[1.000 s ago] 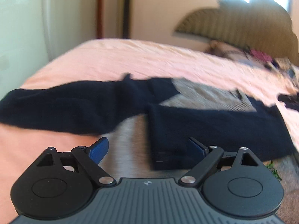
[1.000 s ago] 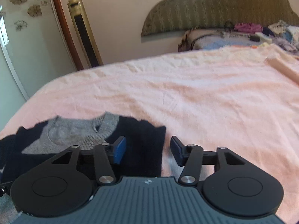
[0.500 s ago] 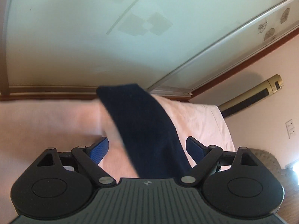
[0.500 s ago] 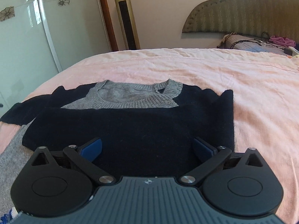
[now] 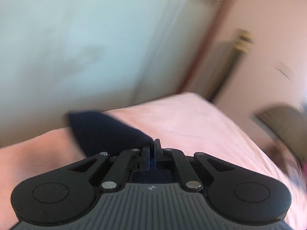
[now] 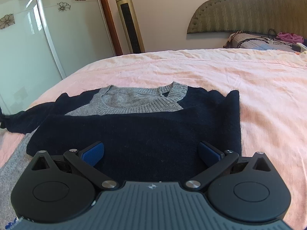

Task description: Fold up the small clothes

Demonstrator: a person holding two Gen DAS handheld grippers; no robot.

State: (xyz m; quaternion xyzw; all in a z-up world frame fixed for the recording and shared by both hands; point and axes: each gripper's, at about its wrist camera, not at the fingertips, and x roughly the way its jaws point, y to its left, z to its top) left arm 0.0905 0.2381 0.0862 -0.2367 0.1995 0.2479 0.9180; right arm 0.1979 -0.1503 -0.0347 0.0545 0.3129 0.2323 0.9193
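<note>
Sweater [image 6: 134, 126] lies flat on bed [image 6: 220, 72], neckline [image 6: 142, 103] toward 12 o'clock, one sleeve [image 6: 28, 117] trailing to 9 o'clock near bed's edge. Right gripper [image 6: 150, 152] sits at 6 o'clock over sweater's near part. Tower fan [image 6: 129, 19] stands behind bed at 11 o'clock; headboard [image 6: 249, 9] at 1 o'clock, clutter [image 6: 268, 40] below it.

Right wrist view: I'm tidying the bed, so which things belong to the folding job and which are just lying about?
Job:
- navy and grey sweater
- its sleeve, pinched in the left claw
- right claw, open over the sweater

Lying about:
- purple cloth
- cables
- tower fan
</note>
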